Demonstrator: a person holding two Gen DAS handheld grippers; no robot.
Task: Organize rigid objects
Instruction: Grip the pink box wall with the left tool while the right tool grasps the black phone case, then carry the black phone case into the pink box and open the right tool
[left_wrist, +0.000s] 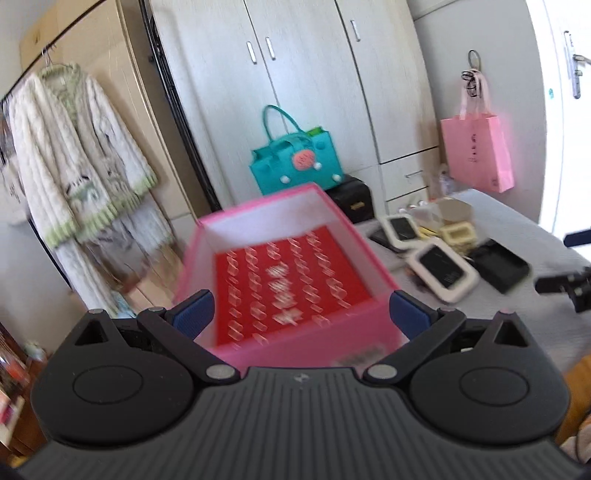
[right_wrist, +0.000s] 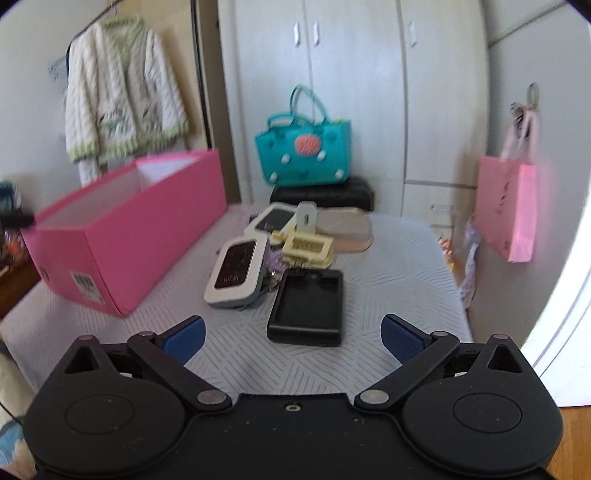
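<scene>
The pink box (right_wrist: 125, 236) sits open along the left edge of the bed (right_wrist: 399, 266), and only a red sheet (left_wrist: 291, 284) with blurred pale markings shows inside. The rigid pieces lie heaped mid-bed: a black tray (right_wrist: 306, 306) nearest, a white-framed case (right_wrist: 236, 273), a cream clip (right_wrist: 306, 249) behind. Sorting looks barely begun. The left gripper (left_wrist: 301, 314) and right gripper (right_wrist: 293, 334) are both spread apart, empty. The box's barcode label is unreadable.

Box (right_wrist: 125, 229): I see it left of my right gripper (right_wrist: 291, 334), on the table (right_wrist: 388, 288).
Cases (right_wrist: 306, 306): ahead, right of box.
Bag (right_wrist: 304, 151): behind cases.
</scene>
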